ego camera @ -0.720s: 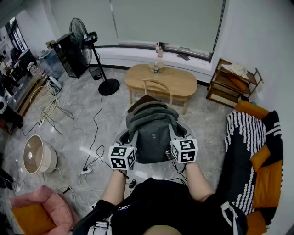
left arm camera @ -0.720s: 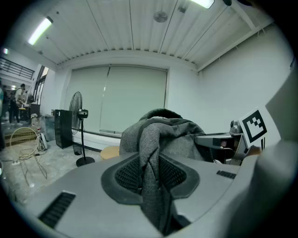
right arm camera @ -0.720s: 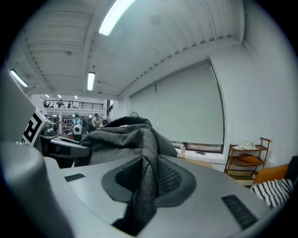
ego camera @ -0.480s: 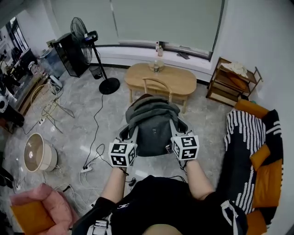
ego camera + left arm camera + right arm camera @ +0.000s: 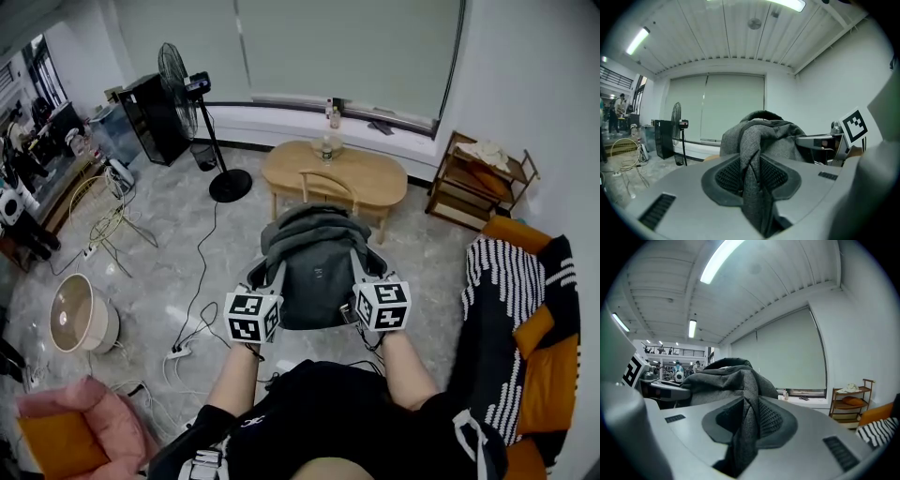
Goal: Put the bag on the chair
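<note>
- Left: open grey floor (image 5: 155,234) with cables (image 5: 195,314) trailing over it; standing fan (image 5: 180,75) well beyond.
- Left gripper (image 5: 751,176): jaws pinching a fold of grey fabric.
- Centre: bag (image 5: 314,272), held off the floor between both grippers, on the near side of the wooden chair (image 5: 328,180). The chair stands against the oval counter (image 5: 386,173).
- Right gripper (image 5: 744,420): jaws clamped on the bag's other side.
- Right: striped sofa (image 5: 511,281), near.
- Forearms: both extended forward, side by side.

You're holding the grey bag (image 5: 317,277) up with the left gripper (image 5: 274,274) and right gripper (image 5: 360,270), facing the chair (image 5: 327,172) by the table (image 5: 377,178).
</note>
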A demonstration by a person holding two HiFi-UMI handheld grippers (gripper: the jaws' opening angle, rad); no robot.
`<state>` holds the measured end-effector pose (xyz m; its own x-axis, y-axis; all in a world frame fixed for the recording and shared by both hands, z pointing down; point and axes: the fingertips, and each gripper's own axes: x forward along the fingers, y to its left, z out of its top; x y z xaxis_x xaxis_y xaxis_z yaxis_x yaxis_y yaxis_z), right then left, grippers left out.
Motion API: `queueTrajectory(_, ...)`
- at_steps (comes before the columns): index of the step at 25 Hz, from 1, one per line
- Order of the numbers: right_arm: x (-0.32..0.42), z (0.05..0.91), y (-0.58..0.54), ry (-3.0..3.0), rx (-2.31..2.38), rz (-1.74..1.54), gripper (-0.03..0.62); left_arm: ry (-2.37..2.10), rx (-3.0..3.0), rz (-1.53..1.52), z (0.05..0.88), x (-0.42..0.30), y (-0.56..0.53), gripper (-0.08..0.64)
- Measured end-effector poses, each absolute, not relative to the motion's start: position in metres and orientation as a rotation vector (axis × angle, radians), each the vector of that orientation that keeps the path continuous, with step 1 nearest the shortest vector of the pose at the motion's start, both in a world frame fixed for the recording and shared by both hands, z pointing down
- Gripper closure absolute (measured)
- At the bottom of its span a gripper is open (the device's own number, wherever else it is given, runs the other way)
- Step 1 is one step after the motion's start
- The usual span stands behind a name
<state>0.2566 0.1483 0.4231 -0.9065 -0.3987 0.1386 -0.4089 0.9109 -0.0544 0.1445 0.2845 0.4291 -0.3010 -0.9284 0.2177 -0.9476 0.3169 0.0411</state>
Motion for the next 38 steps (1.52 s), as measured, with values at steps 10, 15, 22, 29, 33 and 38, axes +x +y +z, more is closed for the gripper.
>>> queueTrajectory(10,0.224,0.433,0.175,-2.966,0.657,0.117,0.502,-2.374,1.784,0.128,0.436,0.107,0.307,0.445)
queueTrajectory(15,0.201,0.433,0.168,-2.975,0.639,0.132,0.502,-2.383,1.782,0.142,0.434,0.085,0.3,0.443)
queueTrajectory(22,0.151,0.443,0.122,-3.01,0.605,0.162,0.503,-2.399,1.757,0.163,0.442,0.039,0.256,0.443)
queueTrajectory(29,0.08,0.44,0.043,-3.025,0.542,0.162,0.503,-2.425,1.718,0.145,0.439,-0.028,0.182,0.442)
queueTrajectory(33,0.032,0.434,-0.018,-3.03,0.503,0.176,0.503,-2.429,1.693,0.145,0.432,-0.073,0.122,0.442)
queueTrajectory(38,-0.029,0.426,-0.103,-3.019,0.45,0.196,0.505,-2.44,1.654,0.151,0.423,-0.132,0.039,0.442)
